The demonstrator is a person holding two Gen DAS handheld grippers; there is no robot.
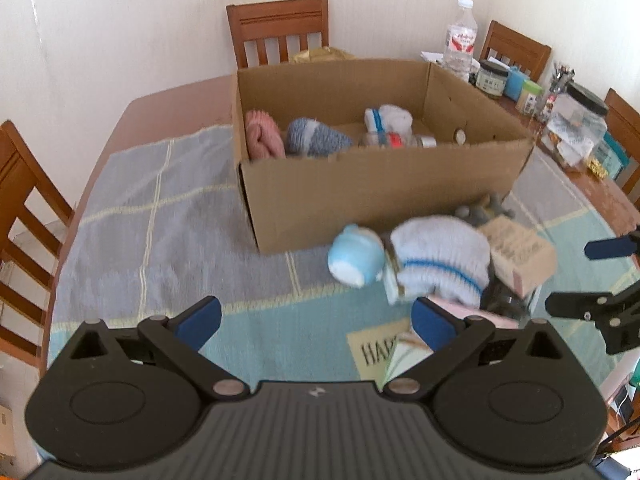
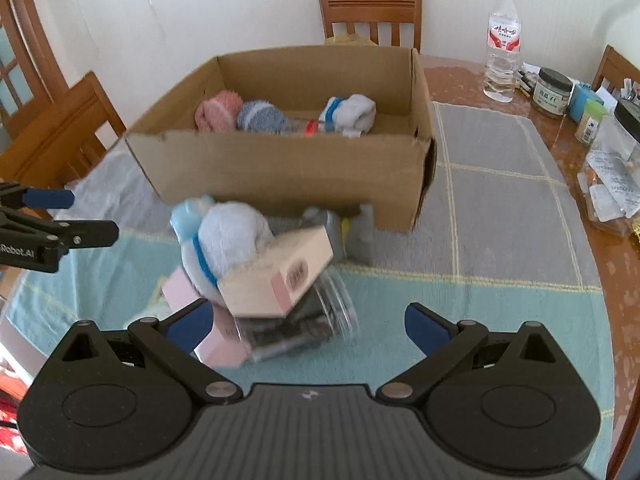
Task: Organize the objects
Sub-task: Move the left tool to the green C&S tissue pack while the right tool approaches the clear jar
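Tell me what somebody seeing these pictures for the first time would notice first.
Probably the big open brown cardboard box in the middle of the table, with rolled pink, blue-grey and white socks inside. Next comes the jumbled pile right in front of it: a pale blue rolled sock, a tan cardboard carton and a clear plastic jar. Both tools, left and right, hang open over the pile.

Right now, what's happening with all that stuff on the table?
A person holds two tools, tidying things into the brown cardboard box, which already has rolled socks inside. Both the left tool and right tool are open and empty, near a pile with a pale blue rolled sock and a tan carton.
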